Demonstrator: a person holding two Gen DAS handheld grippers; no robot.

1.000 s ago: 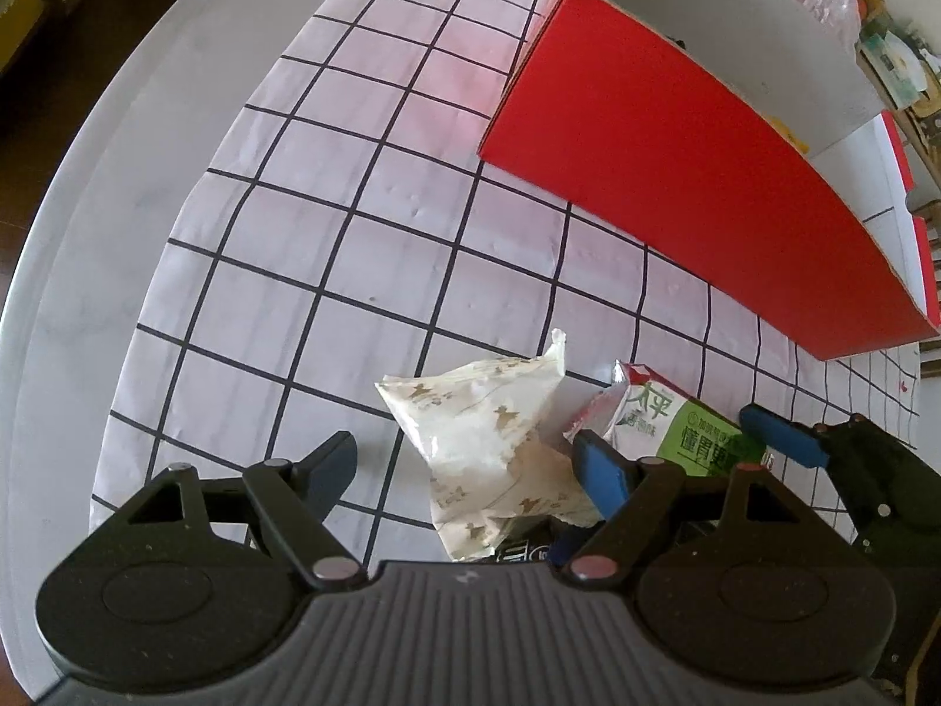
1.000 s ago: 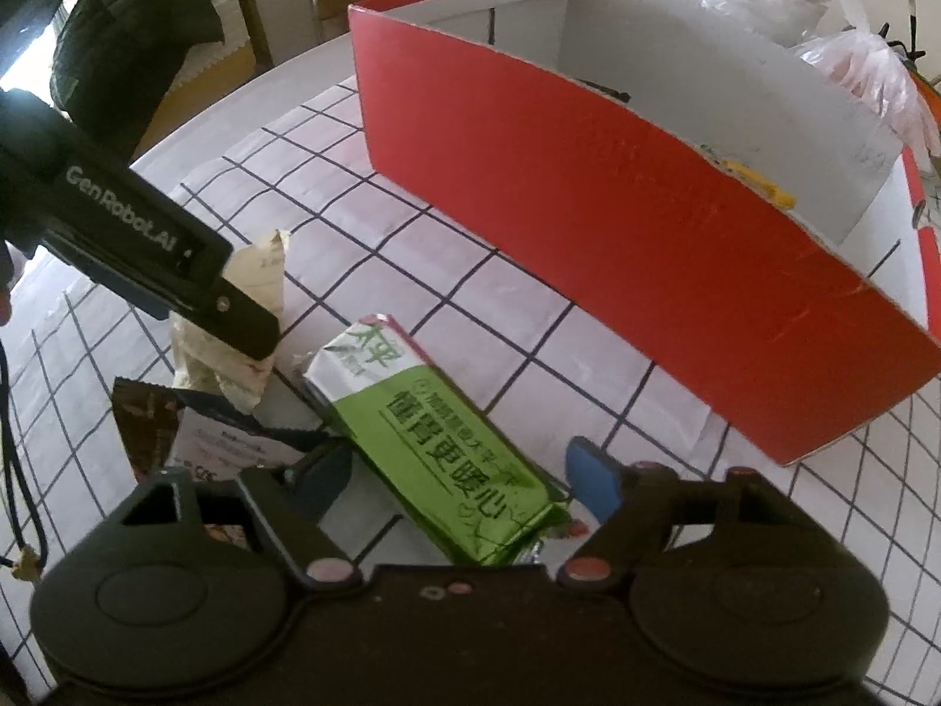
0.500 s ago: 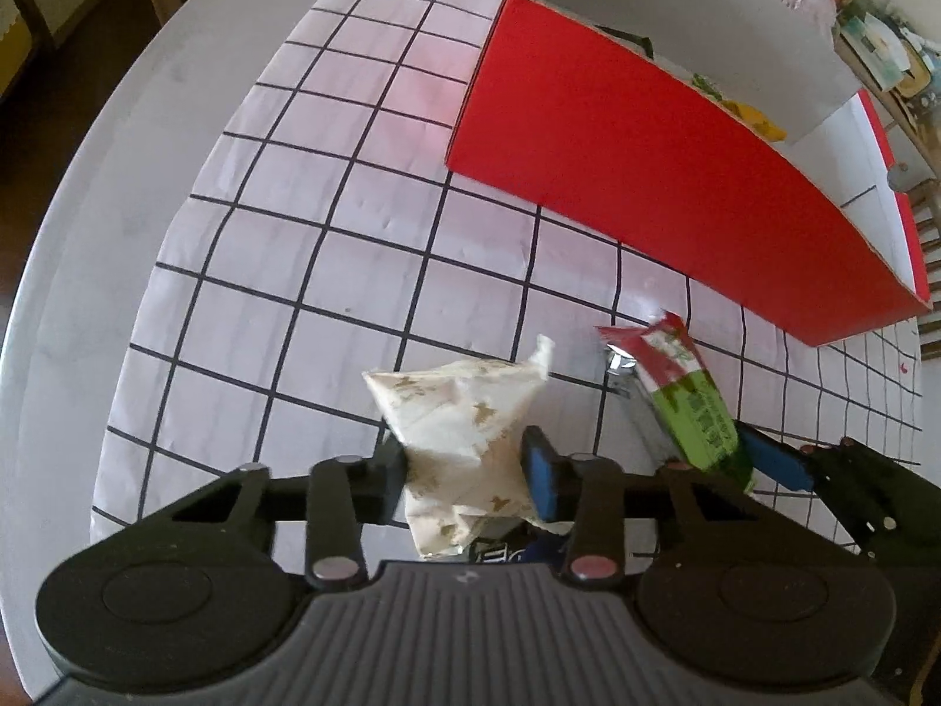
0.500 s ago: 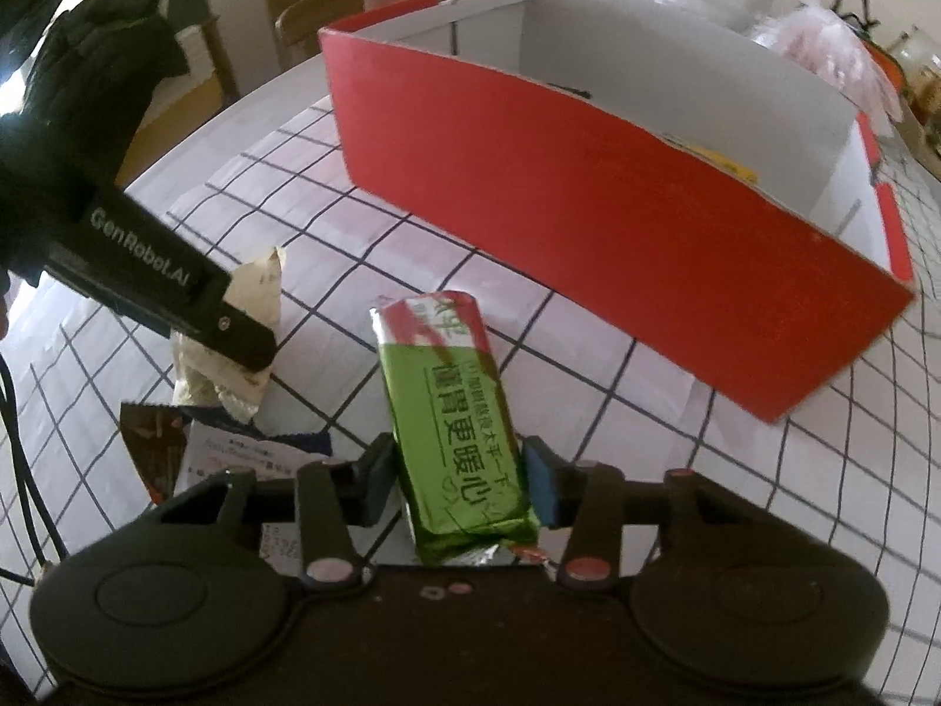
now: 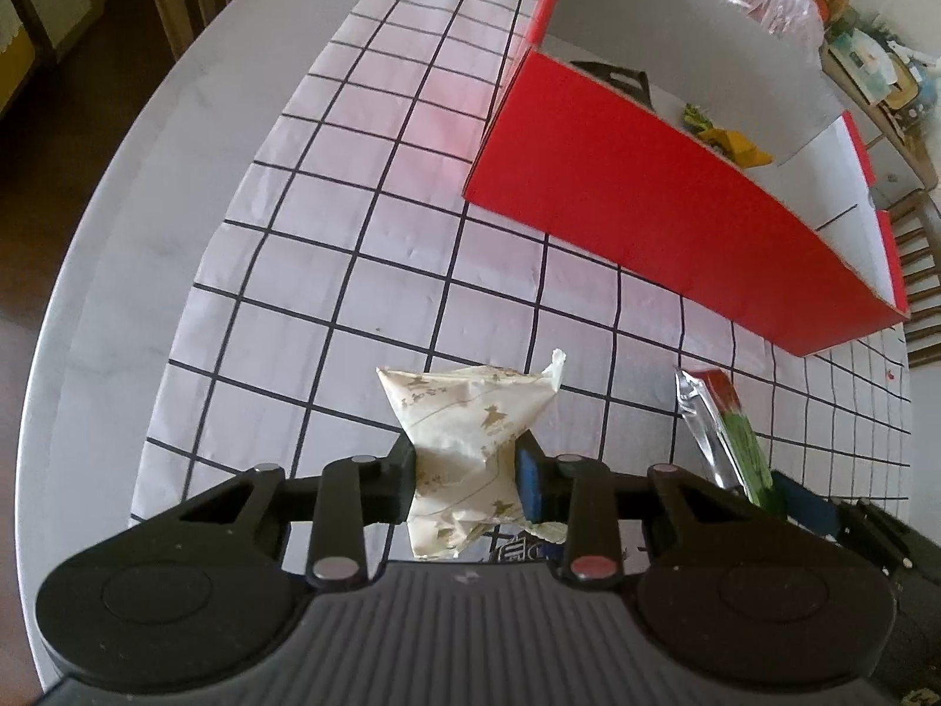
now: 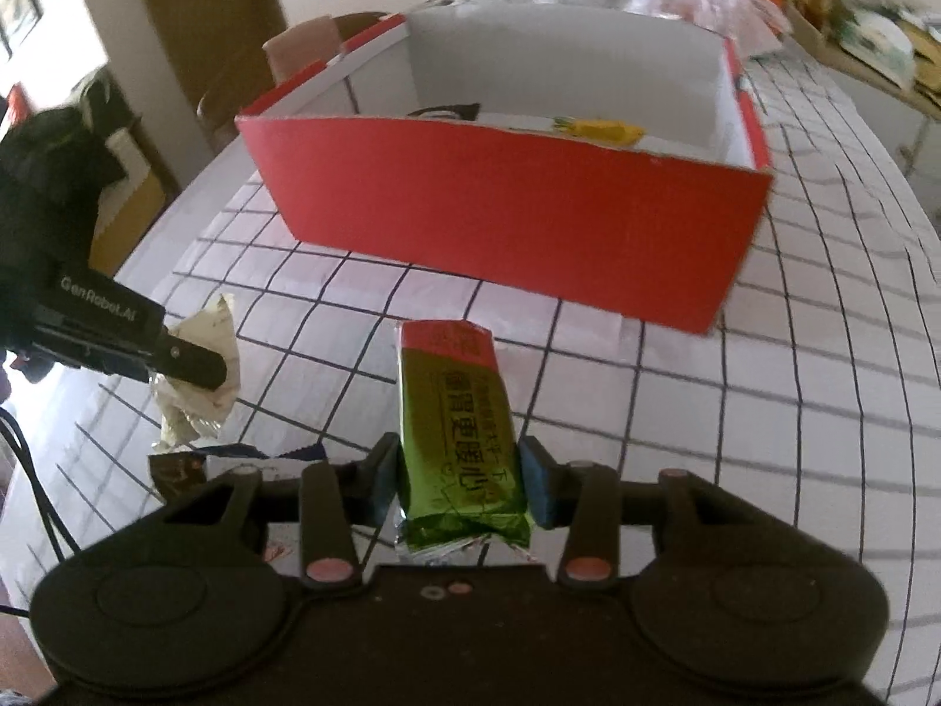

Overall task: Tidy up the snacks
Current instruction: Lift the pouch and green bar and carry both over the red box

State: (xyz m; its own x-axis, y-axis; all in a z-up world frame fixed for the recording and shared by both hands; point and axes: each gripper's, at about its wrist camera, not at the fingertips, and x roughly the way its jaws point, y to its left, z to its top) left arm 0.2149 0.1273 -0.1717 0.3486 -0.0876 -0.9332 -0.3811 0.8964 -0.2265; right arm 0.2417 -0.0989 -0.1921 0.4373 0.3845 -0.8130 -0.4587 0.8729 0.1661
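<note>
Left tongs (image 5: 467, 476) have their jaws squeezing in on a cream packet (image 5: 464, 435), crinkly paper-looking wrapper with little gold prints, sitting low centre of the left wrist view. Its bottom end is hidden behind the tongs' body, so can't see how long it is. Right tongs (image 6: 461, 473) are likewise closing on a green foil packet (image 6: 456, 441), shiny, flat and rectangular with a red band at the far end, low centre in the right wrist view; its near crimped edge is tucked against the tongs. The print on it is too blurry for me to read.

Under both there's a dark flat wrapper (image 6: 176, 468) on the table (image 5: 147, 188), mostly covered, can't tell what it is. The table has a white cloth with a black grid (image 5: 364, 223).

Further out, upper middle to right, a red cardboard box (image 6: 506, 206), white inside, open top. There's something yellow (image 6: 597, 129) and something dark (image 6: 444, 112) in it, both cut off by the front wall.
</note>
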